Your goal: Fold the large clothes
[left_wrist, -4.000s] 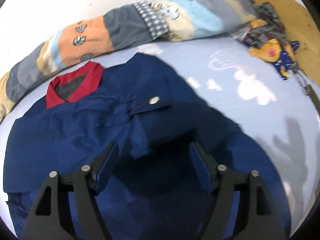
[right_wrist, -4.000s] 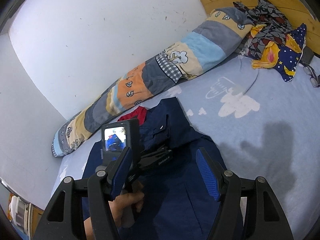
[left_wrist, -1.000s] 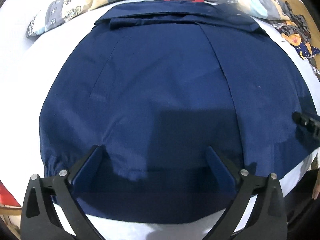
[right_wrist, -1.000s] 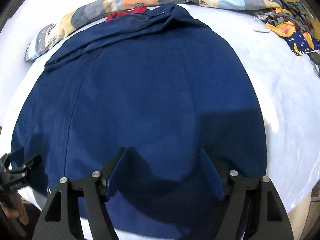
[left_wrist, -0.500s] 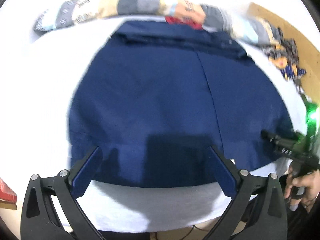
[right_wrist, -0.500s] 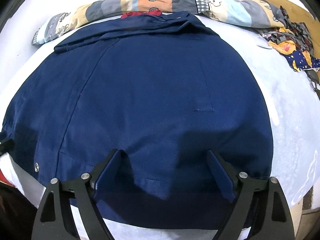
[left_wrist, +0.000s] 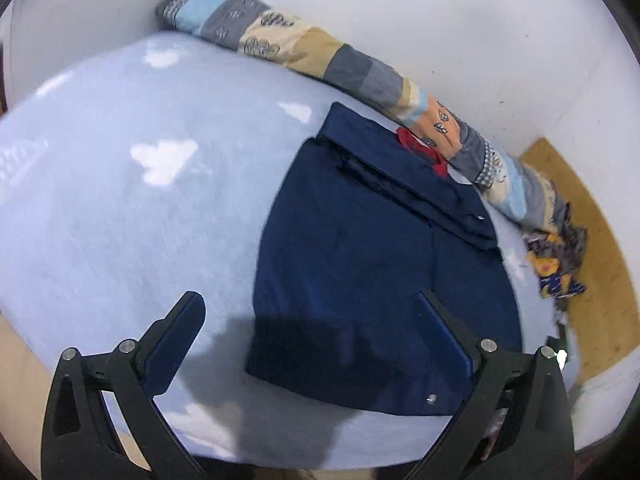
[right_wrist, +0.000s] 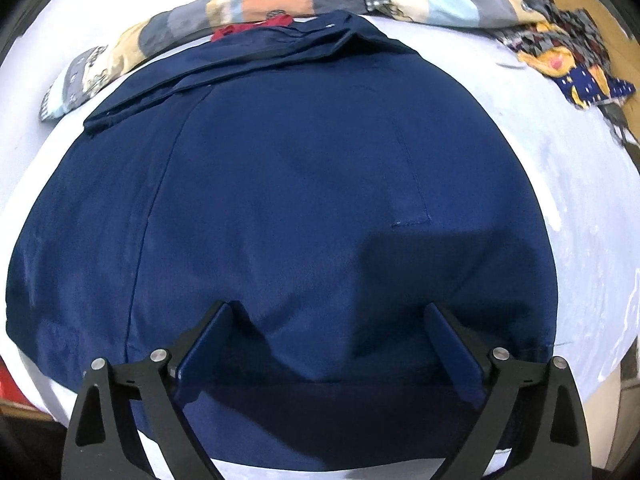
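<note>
A large navy blue jacket [left_wrist: 360, 248] with a red collar lining [left_wrist: 420, 148] lies flat on the bed, collar folded at the far end. My left gripper [left_wrist: 308, 300] is open and hangs above the sheet off the jacket's near left corner, touching nothing. In the right wrist view the jacket [right_wrist: 300, 180] fills the middle. My right gripper [right_wrist: 329, 309] hovers over its near hem. Its jaws are opening, with the cloth lying under them and nothing pinched.
A long patchwork pillow [left_wrist: 360, 68] runs along the white wall behind the jacket. A heap of patterned clothes [right_wrist: 568, 52] lies at the far right by a wooden headboard [left_wrist: 600, 264]. The light blue sheet [left_wrist: 120, 200] with white clouds stretches out left of the jacket.
The left gripper has drawn back, risen and rolled, so the jacket now sits to its right with bare sheet on the left. The right gripper's jaws have widened over the near hem.
</note>
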A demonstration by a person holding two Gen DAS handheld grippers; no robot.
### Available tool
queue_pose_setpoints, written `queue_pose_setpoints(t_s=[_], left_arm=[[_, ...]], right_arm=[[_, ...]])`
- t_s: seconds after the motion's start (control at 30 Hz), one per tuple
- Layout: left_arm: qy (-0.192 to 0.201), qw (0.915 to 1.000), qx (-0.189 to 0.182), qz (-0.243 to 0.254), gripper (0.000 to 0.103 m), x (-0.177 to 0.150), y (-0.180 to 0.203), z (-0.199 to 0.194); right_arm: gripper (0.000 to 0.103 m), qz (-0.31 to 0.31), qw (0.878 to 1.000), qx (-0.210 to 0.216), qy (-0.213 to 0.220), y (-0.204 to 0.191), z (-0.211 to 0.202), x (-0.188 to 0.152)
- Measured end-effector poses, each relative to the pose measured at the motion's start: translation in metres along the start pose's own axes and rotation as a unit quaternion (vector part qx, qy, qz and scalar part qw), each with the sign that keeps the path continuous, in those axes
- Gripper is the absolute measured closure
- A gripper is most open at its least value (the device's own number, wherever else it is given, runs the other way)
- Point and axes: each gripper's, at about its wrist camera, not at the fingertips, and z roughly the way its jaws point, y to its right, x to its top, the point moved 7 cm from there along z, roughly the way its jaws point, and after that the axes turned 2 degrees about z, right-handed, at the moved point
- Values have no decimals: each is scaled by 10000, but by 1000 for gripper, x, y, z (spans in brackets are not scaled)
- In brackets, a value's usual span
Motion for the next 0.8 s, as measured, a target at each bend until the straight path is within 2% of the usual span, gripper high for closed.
queue_pose_setpoints(t_s=[0.1,0.17,0.3,0.4,0.53,0.6,0.7,0.8], left_arm=[[52,9999,-83,-106,0,-3,-1,-3],[64,10000,-7,-69,0,-3,-3,-3],[-57,9999,-46,-124,0,0,-11,7],[-209,9988,-160,-417,0,4,-29,20],[-575,9937,-4,-959,0,5,-69,52],[-783,9915,20,-1035,0,2,-76,65],[-1091,9900,-235,-863,0,-5,-63,82],[-1249,9914,-232,-323,1,-10,-42,89]], right_arm=[[9,188,9998,1,32,0,-4,6],[22,246,9993,207,183,-3,-14,11],[24,28,9944,767,727,2,-48,22],[24,557,9852,1267,1007,45,-73,25],[24,1351,9766,1344,998,120,-79,10],[24,1682,9707,1424,958,147,-79,-1],[28,2247,9587,1531,837,184,-72,-15],[31,2758,9415,1788,749,202,-63,-17]])
